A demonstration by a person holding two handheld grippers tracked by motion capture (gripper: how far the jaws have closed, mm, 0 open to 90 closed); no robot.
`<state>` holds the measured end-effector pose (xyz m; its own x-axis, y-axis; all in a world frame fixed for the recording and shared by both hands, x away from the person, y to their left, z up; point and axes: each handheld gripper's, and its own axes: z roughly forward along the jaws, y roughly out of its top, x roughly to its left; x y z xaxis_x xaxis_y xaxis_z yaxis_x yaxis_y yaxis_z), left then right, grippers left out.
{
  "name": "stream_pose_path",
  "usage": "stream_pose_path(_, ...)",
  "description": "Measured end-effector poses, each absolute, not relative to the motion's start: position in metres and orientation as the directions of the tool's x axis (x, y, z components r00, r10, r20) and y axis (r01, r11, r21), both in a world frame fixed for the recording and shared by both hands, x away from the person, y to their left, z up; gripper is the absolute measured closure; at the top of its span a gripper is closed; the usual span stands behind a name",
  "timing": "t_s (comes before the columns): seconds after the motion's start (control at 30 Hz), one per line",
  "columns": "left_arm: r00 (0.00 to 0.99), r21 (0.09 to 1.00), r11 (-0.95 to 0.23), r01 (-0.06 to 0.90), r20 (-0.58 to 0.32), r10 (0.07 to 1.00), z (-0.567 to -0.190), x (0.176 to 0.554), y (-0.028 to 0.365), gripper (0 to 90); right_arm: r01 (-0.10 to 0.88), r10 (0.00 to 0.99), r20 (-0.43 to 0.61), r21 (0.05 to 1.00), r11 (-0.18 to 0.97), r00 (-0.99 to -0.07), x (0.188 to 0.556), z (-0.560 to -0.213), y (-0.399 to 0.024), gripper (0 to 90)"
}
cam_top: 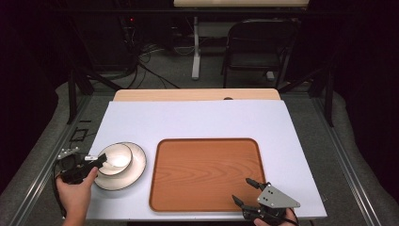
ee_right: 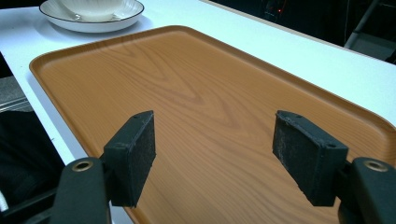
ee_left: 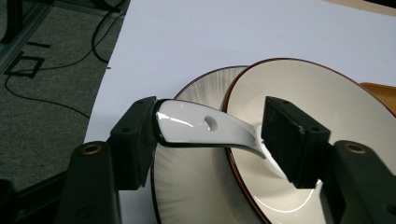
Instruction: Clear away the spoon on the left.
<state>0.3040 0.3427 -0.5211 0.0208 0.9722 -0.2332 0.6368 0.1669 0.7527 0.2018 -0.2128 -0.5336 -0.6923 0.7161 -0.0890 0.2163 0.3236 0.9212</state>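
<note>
Nearest the high camera, the right gripper sat at the near edge of the wooden tray, jaws apart and empty, angled far-left. At near left, a hand held the left gripper level against the bowl on its plate.

From the left gripper view, a white spoon lay between parted jaws, its handle perhaps touching the left one.

From the right gripper view, open jaws hung over the tray.

white spoon: in bowl, handle over rim | bowl: on plate | wooden tray: empty, beside plate
</note>
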Motion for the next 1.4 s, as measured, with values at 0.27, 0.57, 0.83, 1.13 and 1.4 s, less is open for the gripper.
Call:
stream_pose_path(0.27, 0.026, 0.770, 0.192, 0.608, -0.260, 0.965, -0.522, 0.303, 0.344, 47.1, 0.217, 0.716, -0.088, 0.921, 0.324, -0.692, 0.202, -0.534, -0.213, 29.8)
stream_pose_path(0.57, 0.056, 0.773, 0.187, 0.606, -0.276, 0.960, -0.521, 0.303, 0.346, 59.0, 0.218, 0.715, -0.086, 0.921, 0.323, -0.694, 0.202, -0.534, -0.212, 29.8)
stream_pose_path(0.83, 0.055, 0.791, 0.170, 0.588, -0.249, 0.967, -0.515, 0.303, 0.344, 68.5, 0.219, 0.715, -0.086, 0.921, 0.323, -0.693, 0.202, -0.534, -0.213, 29.8)
stream_pose_path(1.13, 0.068, 0.805, 0.169, 0.569, -0.251, 0.966, -0.510, 0.302, 0.344, 75.6, 0.218, 0.715, -0.086, 0.921, 0.323, -0.694, 0.202, -0.534, -0.213, 29.8)
stream_pose_path(1.4, 0.077, 0.818, 0.166, 0.551, -0.248, 0.966, -0.504, 0.301, 0.343, 80.6, 0.218, 0.715, -0.086, 0.921, 0.322, -0.694, 0.202, -0.534, -0.212, 29.8)
